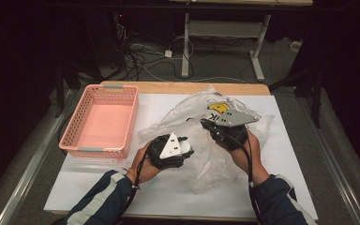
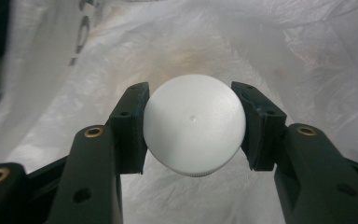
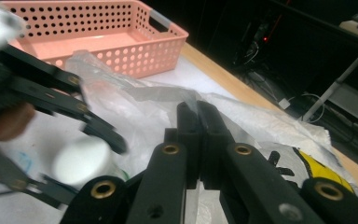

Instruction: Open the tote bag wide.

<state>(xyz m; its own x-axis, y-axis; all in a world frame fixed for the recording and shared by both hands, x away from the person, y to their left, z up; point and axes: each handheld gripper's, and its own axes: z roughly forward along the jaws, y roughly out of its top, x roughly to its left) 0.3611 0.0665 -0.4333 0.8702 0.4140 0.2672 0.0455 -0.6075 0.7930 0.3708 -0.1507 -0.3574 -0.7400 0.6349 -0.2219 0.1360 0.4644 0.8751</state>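
left gripper view: white domed jar (image 2: 194,125) (smooth, round-topped) clamped.

I am counting two grippers, the left gripper (image 2: 193,128) and the right gripper (image 3: 199,140). I am seeing one white round object (image 2: 194,123), one clear plastic bag (image 1: 201,164), one pink basket (image 1: 77,124) and one table (image 1: 98,187).

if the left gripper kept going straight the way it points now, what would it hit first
Probably the clear plastic bag: in the left gripper view it spreads right behind the white round object that the left gripper holds between its pads. How close the film is can't be judged, so contact may take some travel.
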